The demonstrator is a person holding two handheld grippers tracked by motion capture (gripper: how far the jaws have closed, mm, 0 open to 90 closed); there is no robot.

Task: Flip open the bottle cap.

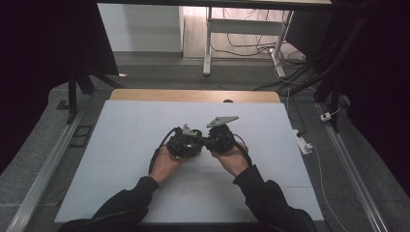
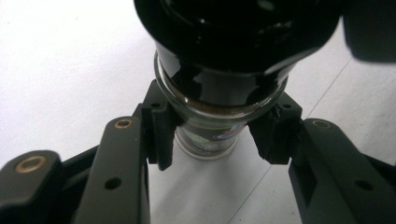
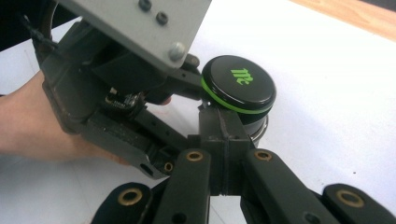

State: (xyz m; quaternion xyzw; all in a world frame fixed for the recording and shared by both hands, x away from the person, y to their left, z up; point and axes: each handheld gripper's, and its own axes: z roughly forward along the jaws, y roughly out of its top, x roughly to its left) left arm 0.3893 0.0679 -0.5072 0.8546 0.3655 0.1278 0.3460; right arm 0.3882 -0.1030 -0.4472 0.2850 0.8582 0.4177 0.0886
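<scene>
Two grippers meet over one small jar at mid-table.

We see the left gripper clamped on the glass jar, black lid up, long axis roughly upright; the right gripper's jaws pressed together just beside the lid, above the white table.

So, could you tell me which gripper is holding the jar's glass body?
The left gripper: its jaws squeeze the glass jar below the black lid, while the right gripper has its jaws meeting beside it.

A lab-like workroom: white test table, desk frame and loose cables (floor rails too).
</scene>
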